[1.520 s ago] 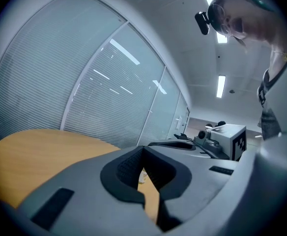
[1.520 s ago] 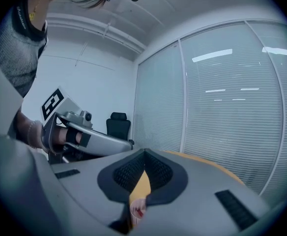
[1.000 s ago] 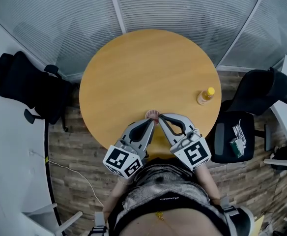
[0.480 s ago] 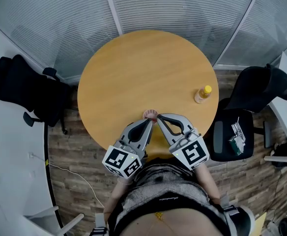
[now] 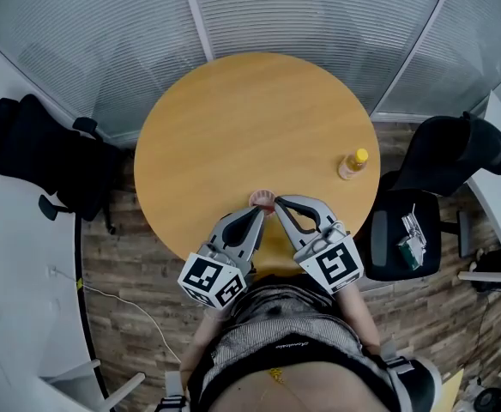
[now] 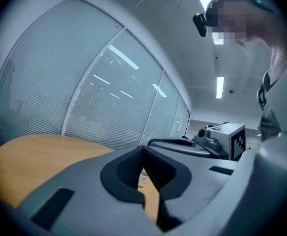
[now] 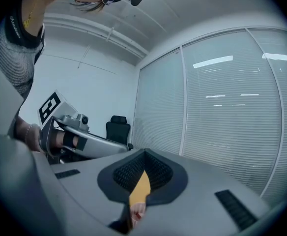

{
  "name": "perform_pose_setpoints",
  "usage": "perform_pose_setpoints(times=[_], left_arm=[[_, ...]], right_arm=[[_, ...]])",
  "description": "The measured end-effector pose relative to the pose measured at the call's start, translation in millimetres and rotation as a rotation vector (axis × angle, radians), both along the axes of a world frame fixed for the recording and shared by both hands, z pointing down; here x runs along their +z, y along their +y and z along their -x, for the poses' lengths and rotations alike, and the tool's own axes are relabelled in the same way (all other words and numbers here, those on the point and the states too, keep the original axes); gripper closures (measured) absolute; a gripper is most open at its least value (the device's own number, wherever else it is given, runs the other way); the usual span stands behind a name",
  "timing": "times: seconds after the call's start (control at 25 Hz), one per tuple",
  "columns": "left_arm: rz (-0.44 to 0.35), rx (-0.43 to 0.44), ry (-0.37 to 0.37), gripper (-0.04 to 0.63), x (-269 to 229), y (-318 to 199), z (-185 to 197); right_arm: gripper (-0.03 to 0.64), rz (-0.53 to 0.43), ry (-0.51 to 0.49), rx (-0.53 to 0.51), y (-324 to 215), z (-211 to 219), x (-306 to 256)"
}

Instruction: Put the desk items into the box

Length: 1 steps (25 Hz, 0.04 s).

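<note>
On the round wooden table [image 5: 250, 118] a small bottle with a yellow cap [image 5: 352, 165] stands near the right edge. A small pink item [image 5: 263, 199] lies near the front edge. My left gripper [image 5: 261, 212] and right gripper [image 5: 277, 204] rest side by side at that edge, tips close together just behind the pink item, both shut and empty. In the left gripper view the shut jaws [image 6: 143, 150] frame the bottle [image 6: 142, 179] in the gap below the tips. In the right gripper view the shut jaws [image 7: 143, 152] show the pink item [image 7: 137, 213] below them.
A black office chair [image 5: 45, 157] stands left of the table. Another black chair [image 5: 439, 170] stands to the right, with small packets [image 5: 409, 239] on its seat. Glass walls with blinds [image 5: 319, 15] close off the far side. The floor is wood plank.
The head view has shifted slightly. Both grippers, the bottle and the pink item keep their places.
</note>
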State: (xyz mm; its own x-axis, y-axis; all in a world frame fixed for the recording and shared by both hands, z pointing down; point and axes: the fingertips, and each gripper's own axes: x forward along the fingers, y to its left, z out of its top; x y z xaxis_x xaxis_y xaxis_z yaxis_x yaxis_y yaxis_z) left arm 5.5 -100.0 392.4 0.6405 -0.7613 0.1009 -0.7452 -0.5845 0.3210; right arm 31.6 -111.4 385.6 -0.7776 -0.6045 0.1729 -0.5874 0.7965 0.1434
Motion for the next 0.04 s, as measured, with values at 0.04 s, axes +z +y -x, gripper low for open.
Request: perform_pose_setpoints(times=[0.04], left_arm=[[0.001,0.0,-0.001,0.577,0.6,-0.3,0.9]], right_arm=[[0.595,0.001,0.005,0.002,-0.4,0.6,1.0]])
